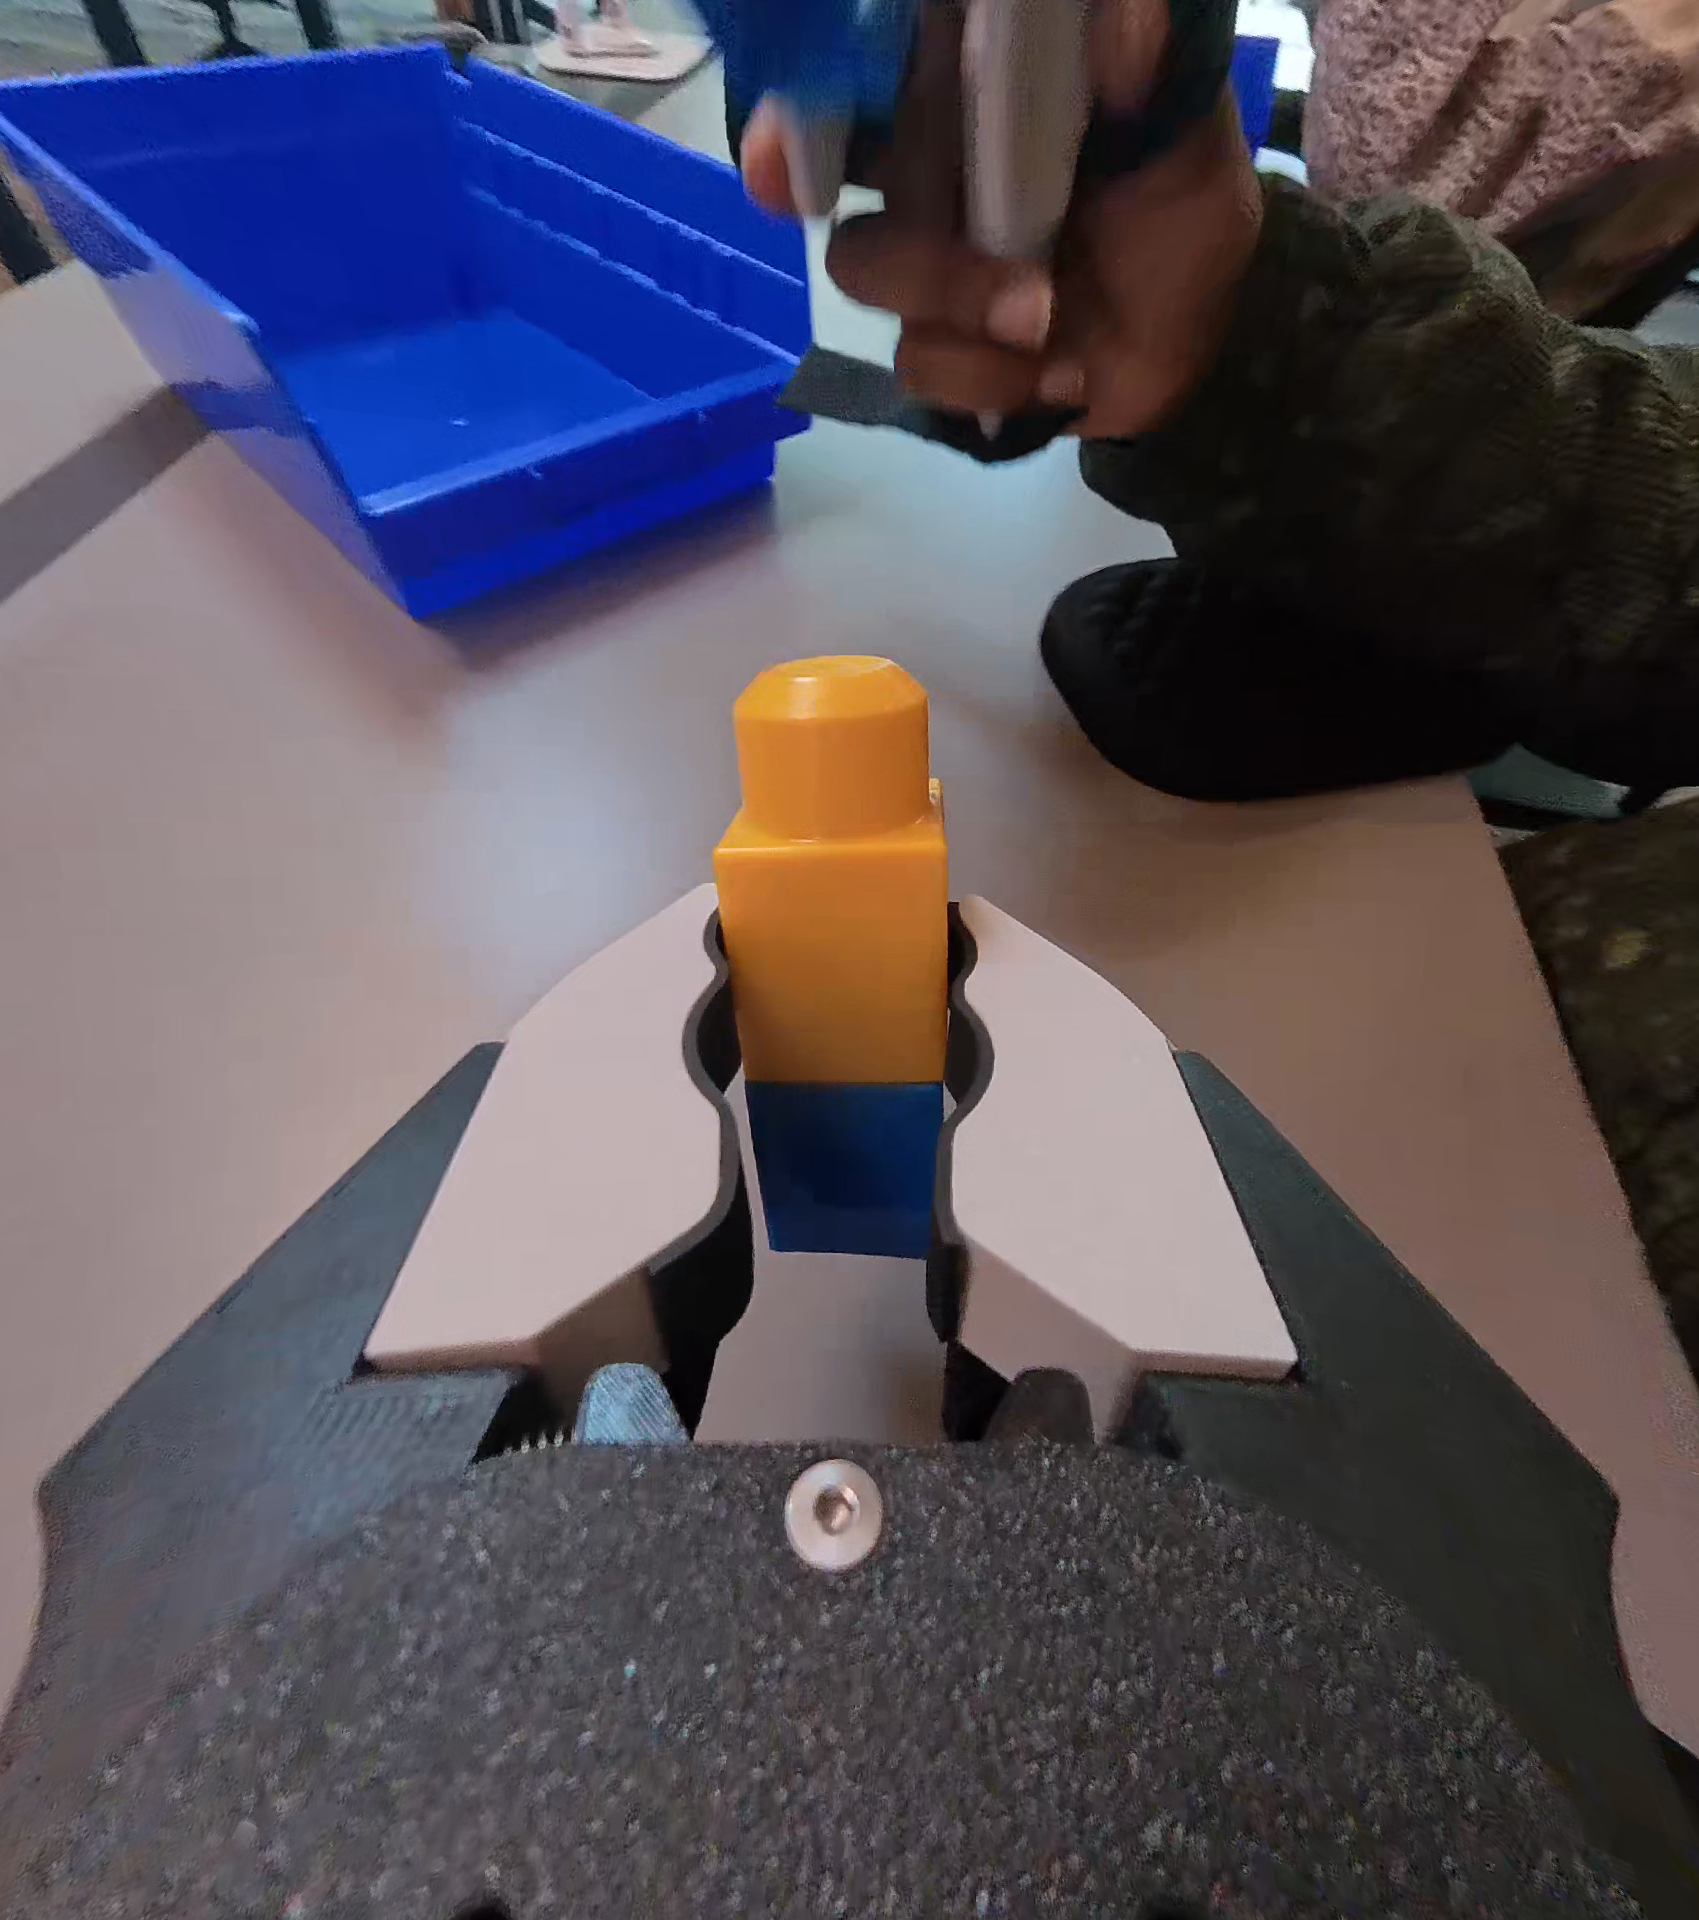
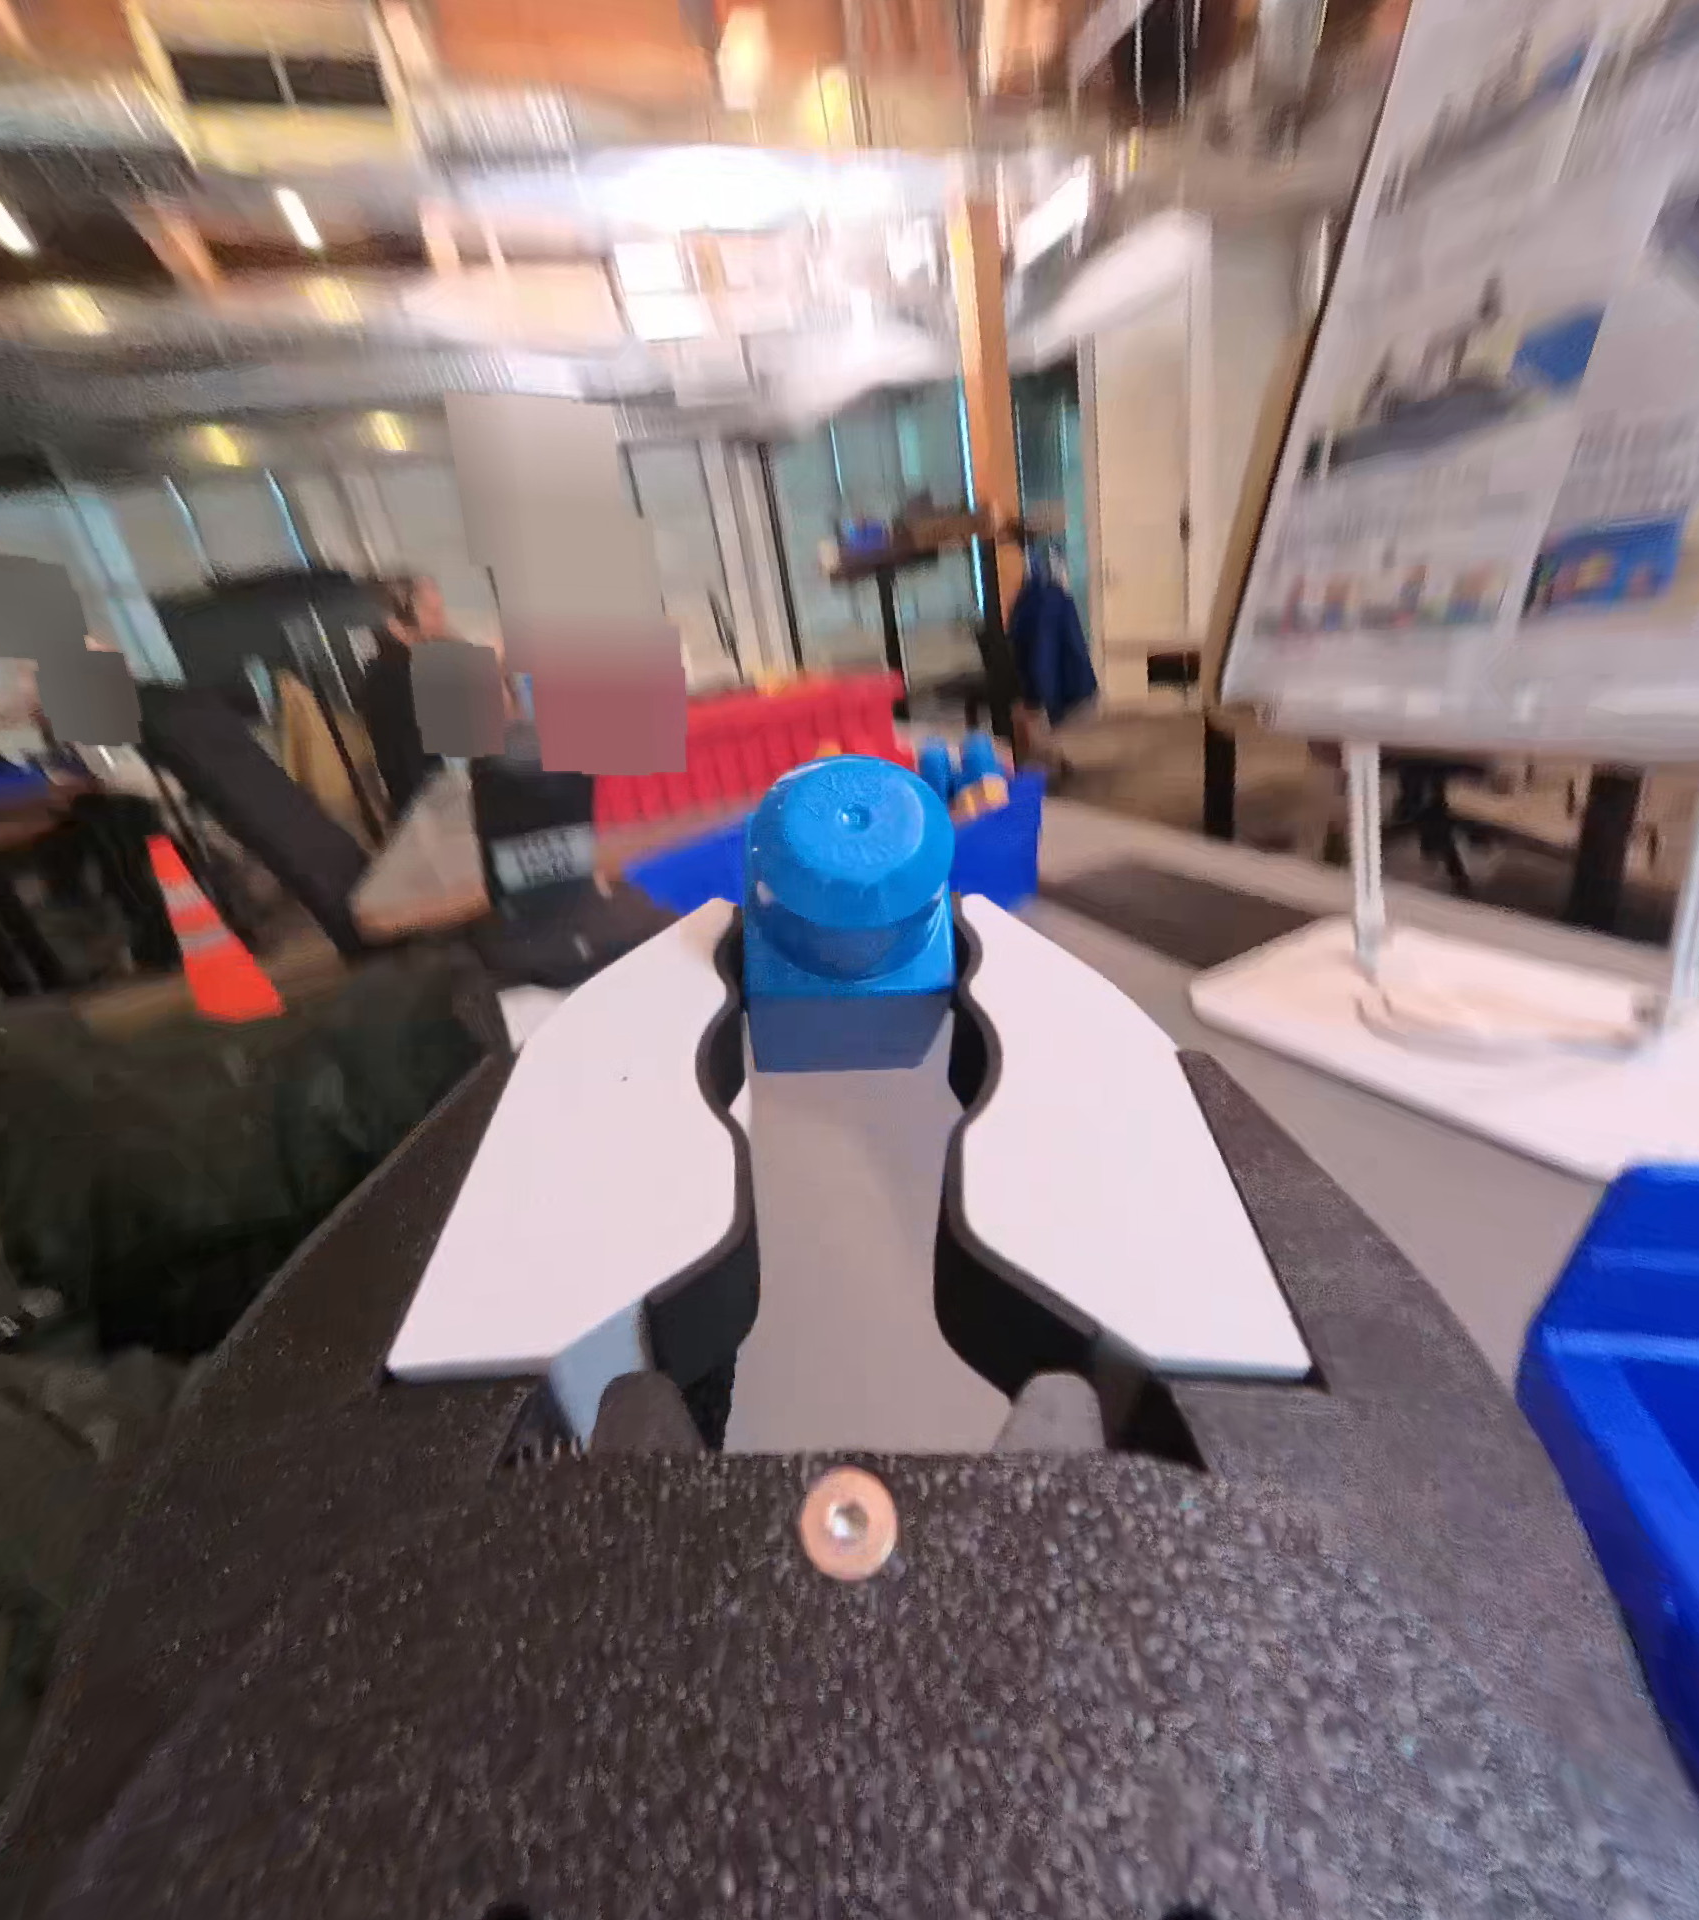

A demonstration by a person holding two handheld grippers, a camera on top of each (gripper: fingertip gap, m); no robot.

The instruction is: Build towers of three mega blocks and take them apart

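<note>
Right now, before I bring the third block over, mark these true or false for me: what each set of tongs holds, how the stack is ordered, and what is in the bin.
1. The left tongs grip a two-block stack. True.
2. The orange block sits below the dark blue block. False: orange is on top.
3. The right tongs are shut on a light blue block. True.
4. The blue bin on the table is full of blocks. False: its visible interior holds none.
5. The light blue block is already on the stack. False: it is held apart.

Brownish-grey table: open blue bin on far side; white stand base on it.
</note>
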